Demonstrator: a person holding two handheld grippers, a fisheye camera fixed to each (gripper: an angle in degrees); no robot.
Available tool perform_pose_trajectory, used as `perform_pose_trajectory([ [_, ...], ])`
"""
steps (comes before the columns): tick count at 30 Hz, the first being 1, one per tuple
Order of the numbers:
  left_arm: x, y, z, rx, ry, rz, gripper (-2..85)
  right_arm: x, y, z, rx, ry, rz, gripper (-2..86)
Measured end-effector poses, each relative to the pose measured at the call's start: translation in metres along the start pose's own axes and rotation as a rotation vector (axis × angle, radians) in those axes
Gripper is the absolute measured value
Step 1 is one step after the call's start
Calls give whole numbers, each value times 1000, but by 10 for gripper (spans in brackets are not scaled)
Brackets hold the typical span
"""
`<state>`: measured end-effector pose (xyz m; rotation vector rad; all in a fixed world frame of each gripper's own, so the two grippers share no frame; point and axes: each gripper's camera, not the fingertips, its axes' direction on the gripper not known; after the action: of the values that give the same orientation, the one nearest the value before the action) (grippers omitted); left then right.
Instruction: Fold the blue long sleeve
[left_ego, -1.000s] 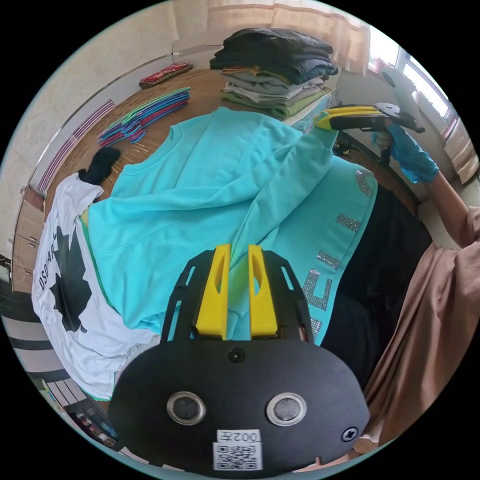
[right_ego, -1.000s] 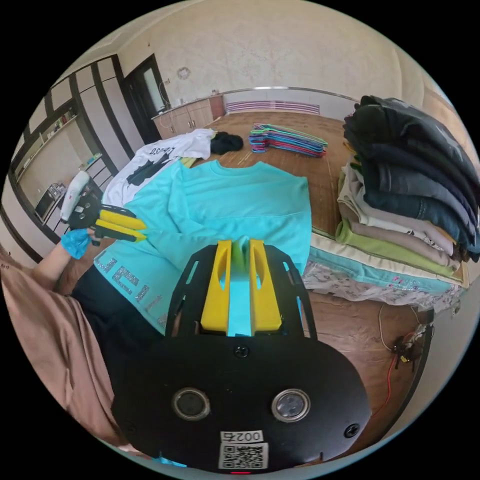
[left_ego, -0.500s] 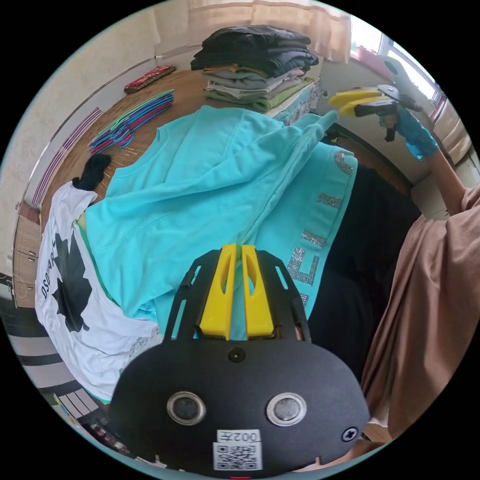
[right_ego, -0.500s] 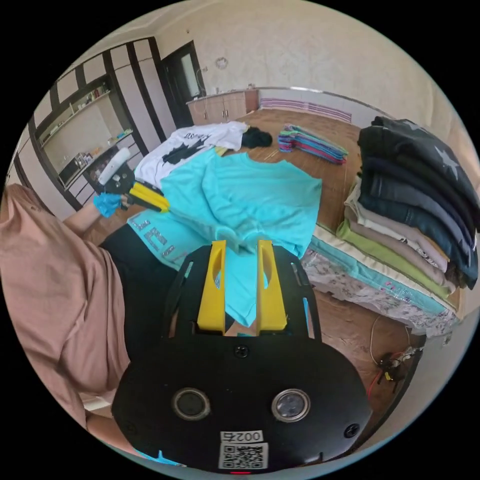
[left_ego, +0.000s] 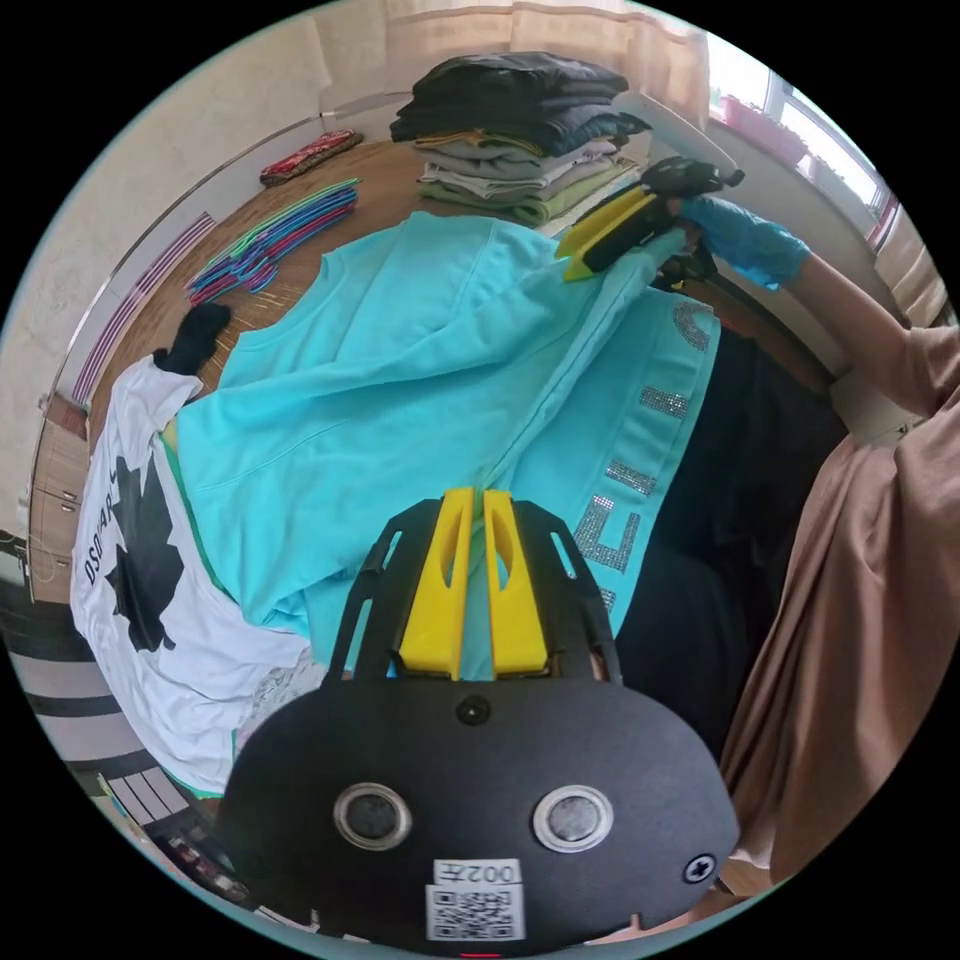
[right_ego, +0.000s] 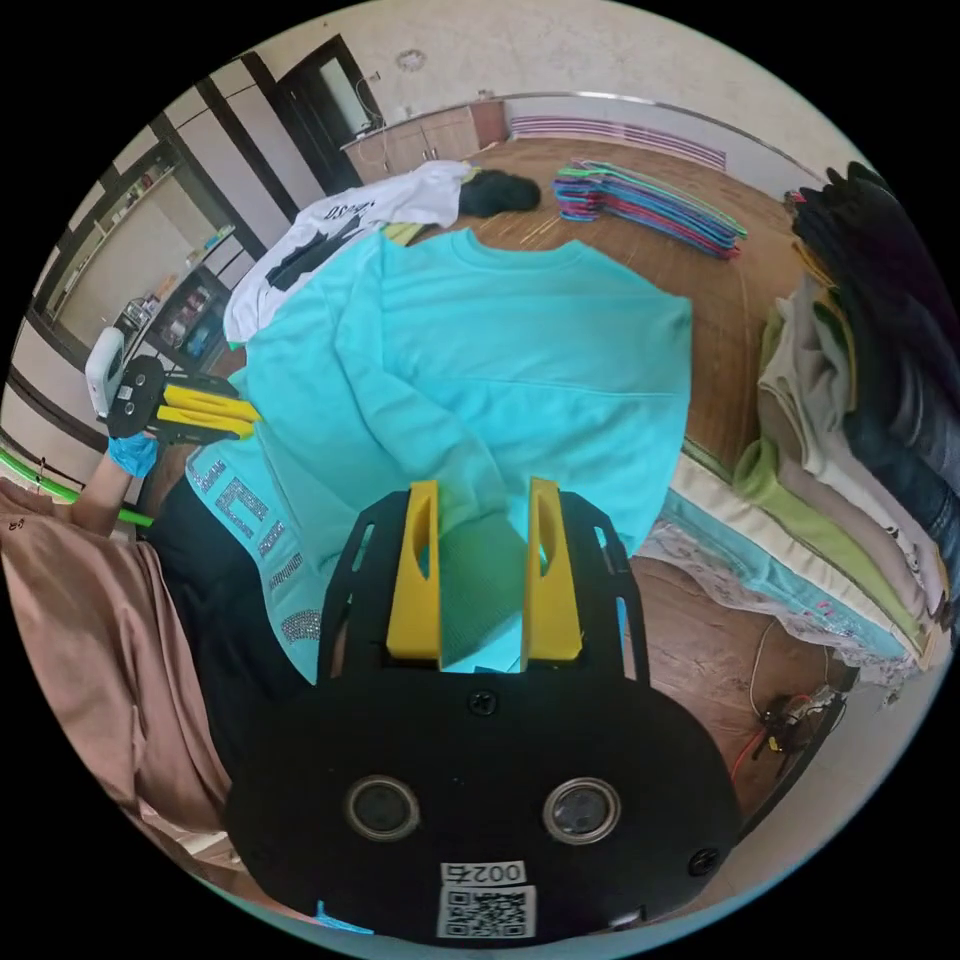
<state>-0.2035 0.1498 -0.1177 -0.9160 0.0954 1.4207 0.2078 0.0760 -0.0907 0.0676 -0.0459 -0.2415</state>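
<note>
The blue long sleeve (left_ego: 400, 340) (right_ego: 540, 330) lies spread on a wooden surface, one sleeve (left_ego: 560, 370) folded slantwise across its body. My left gripper (left_ego: 475, 497) is shut on a fold of the shirt at its near edge; in the right gripper view the left gripper (right_ego: 250, 420) grips the shirt's left side. My right gripper (right_ego: 484, 487) is open, its jaws straddling the sleeve's cuff (right_ego: 480, 570) without pressing it. A gloved hand holds the right gripper (left_ego: 566, 258) just above that cuff in the left gripper view.
A second turquoise garment with glittering letters (left_ego: 650, 400) (right_ego: 250, 510) lies under the shirt's edge. A white T-shirt (left_ego: 140, 520), coloured hangers (left_ego: 270, 235) and a stack of folded clothes (left_ego: 520, 100) (right_ego: 870, 330) surround it. The person's beige clothing (left_ego: 860, 600) is close by.
The right gripper opened and let go of the sleeve cuff, then came back down over it. The sleeve has dropped onto the shirt. The left gripper closed tighter on its fold.
</note>
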Motion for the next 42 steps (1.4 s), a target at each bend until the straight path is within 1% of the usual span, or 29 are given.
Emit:
perform_pose_trajectory([
  [5,-3,15,-10,71,0,-60,-15,-9,4,-6,29,80,-34,63],
  [8,-4,23,-23,124,-10,-80,-15,-20,9,-28,142,180,-53,49],
  [10,-3,26,-31,159,-11,-78,-16,-24,15,-49,255,260,-28,47],
  [13,-4,27,-34,204,33,-82,-16,-13,18,-56,331,315,24,47],
  [17,-4,22,-12,174,90,-96,-12,13,13,-28,262,311,99,48],
  [18,-4,22,-9,161,94,-96,-10,21,10,-14,199,308,125,51],
  [20,-4,29,-5,136,91,-107,3,31,9,2,149,281,155,62],
  [24,-16,56,-21,158,45,-166,19,43,16,6,184,251,201,76],
  [26,-34,81,-34,171,-26,-246,27,47,20,4,197,244,206,91],
  [28,-52,102,-40,173,-91,-326,31,53,27,3,208,193,224,114],
  [32,-89,140,-36,102,-199,-466,55,60,43,6,239,62,270,148],
  [37,-110,156,-12,67,-190,-500,76,66,62,24,270,-131,360,179],
  [40,-115,156,-1,72,-203,-510,73,67,60,40,267,-189,405,178],
  [42,-117,156,3,87,-193,-515,65,67,52,53,235,-185,427,163],
])
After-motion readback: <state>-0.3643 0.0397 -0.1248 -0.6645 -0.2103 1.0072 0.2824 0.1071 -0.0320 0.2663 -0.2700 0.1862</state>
